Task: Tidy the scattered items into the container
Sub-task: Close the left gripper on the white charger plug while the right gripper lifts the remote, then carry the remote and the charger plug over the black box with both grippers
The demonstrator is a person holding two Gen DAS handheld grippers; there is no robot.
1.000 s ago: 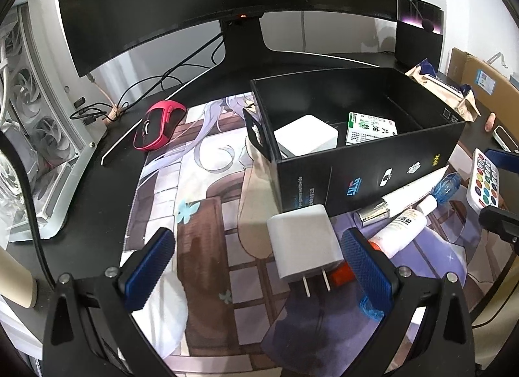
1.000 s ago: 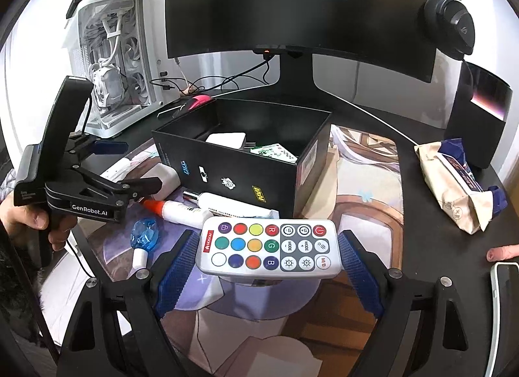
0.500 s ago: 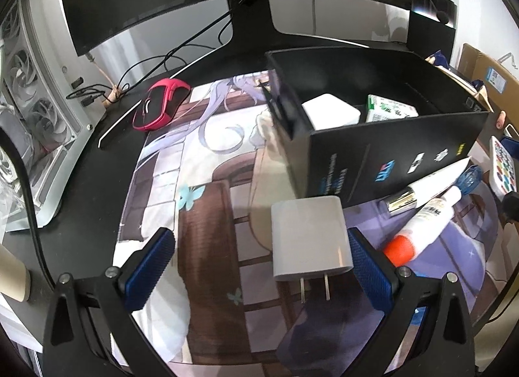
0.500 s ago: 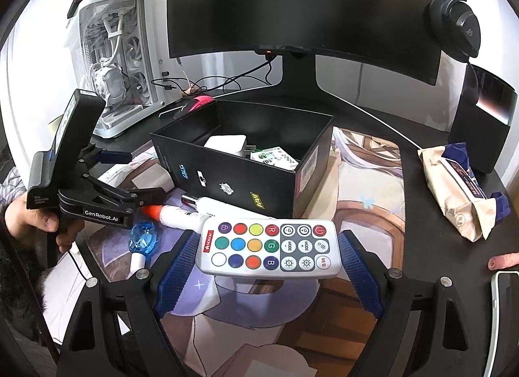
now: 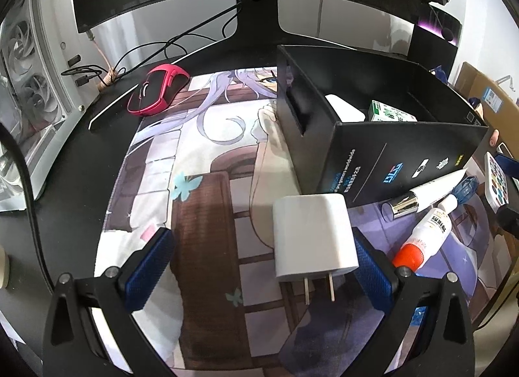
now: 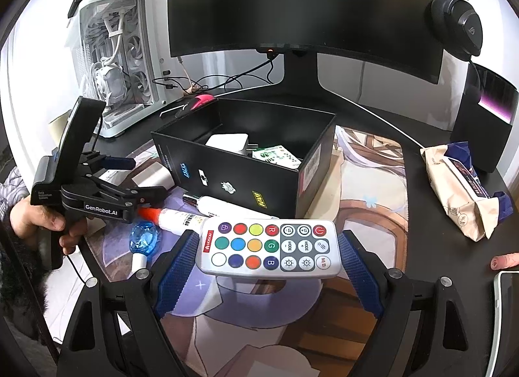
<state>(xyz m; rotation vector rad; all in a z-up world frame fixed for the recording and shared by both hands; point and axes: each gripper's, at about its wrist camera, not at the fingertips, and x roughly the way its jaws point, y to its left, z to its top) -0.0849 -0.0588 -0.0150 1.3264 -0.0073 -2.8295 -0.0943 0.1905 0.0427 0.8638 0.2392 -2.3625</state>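
The left tool [image 5: 259,266] stands spread around a white charger [image 5: 313,237] lying on the counter mat, prongs nearest, its right pad almost touching. The right tool [image 6: 267,263] pinches a remote [image 6: 269,249] by its short ends. Both look light, stiff and slick, so flat sides suit best; the black box [image 6: 233,179] waits just beyond.
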